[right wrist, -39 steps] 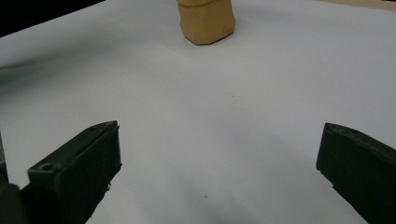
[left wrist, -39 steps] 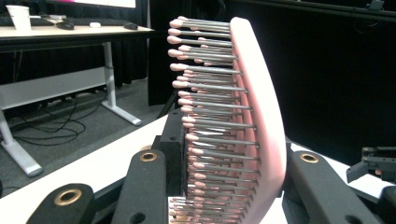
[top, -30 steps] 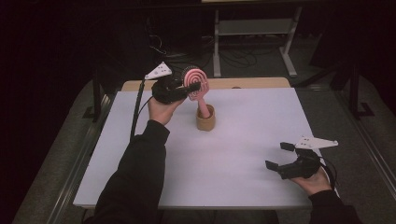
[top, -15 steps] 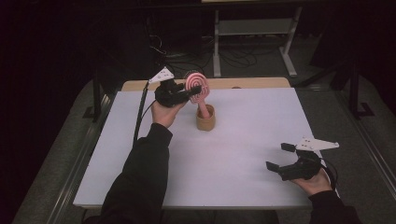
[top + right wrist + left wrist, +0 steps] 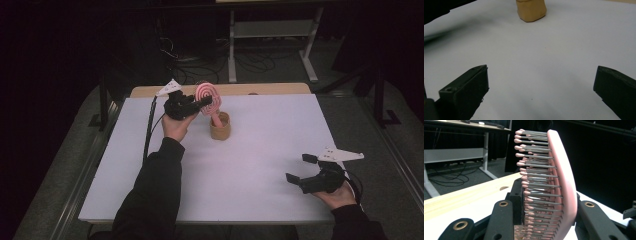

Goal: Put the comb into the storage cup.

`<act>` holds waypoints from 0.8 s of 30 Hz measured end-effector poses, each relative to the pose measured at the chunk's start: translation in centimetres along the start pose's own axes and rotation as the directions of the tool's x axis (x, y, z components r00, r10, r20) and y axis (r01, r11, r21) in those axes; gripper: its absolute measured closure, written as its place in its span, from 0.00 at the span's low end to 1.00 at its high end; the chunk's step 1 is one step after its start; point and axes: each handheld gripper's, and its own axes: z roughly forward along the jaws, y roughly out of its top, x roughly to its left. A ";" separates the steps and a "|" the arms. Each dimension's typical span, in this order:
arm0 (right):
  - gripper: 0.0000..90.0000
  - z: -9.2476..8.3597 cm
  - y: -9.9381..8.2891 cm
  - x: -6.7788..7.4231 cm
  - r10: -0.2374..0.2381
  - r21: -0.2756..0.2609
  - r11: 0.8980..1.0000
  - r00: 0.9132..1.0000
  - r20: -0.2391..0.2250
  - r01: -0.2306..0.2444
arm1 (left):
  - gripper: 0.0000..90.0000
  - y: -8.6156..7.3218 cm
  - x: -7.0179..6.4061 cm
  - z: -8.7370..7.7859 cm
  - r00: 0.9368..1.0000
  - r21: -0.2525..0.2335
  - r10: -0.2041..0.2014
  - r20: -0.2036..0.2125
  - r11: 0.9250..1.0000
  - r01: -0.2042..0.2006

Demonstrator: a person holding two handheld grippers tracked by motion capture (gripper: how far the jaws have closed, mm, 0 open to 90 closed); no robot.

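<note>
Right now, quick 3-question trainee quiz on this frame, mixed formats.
1. True or false: the right tool is shut on the tan cup.
2. What does the left tool grip? A) pink hairbrush B) sponge C) cable
3. Where does the brush's handle end sit?

Key: 1. False; its jaws stand open above the bare white table. 2. A. 3. In the tan cup.

No legible text — anywhere.

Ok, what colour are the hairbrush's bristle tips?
Pink tips on grey pins, matching the pink round hairbrush; clearest in the left gripper view.
</note>
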 end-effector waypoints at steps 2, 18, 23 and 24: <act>0.00 0.0 0.0 0.0 0.000 0.000 1.000 1.000 0.001 0.000 | 0.70 -0.2 0.2 -0.2 1.000 -0.009 -0.013 -0.001 1.000 0.013; 0.00 0.1 -0.1 0.0 0.004 0.004 1.000 1.000 0.006 -0.004 | 0.69 -1.0 1.1 -1.5 0.999 -0.029 -0.049 -0.017 0.998 0.049; 0.00 0.1 -0.1 -0.1 0.008 0.010 1.000 1.000 0.006 -0.008 | 0.69 -1.3 1.2 -2.0 0.999 -0.025 -0.052 -0.010 0.998 0.051; 0.00 0.1 -0.1 -0.1 0.007 0.010 1.000 1.000 0.006 -0.007 | 0.69 -1.4 1.2 -2.1 0.999 -0.018 -0.049 -0.011 0.999 0.049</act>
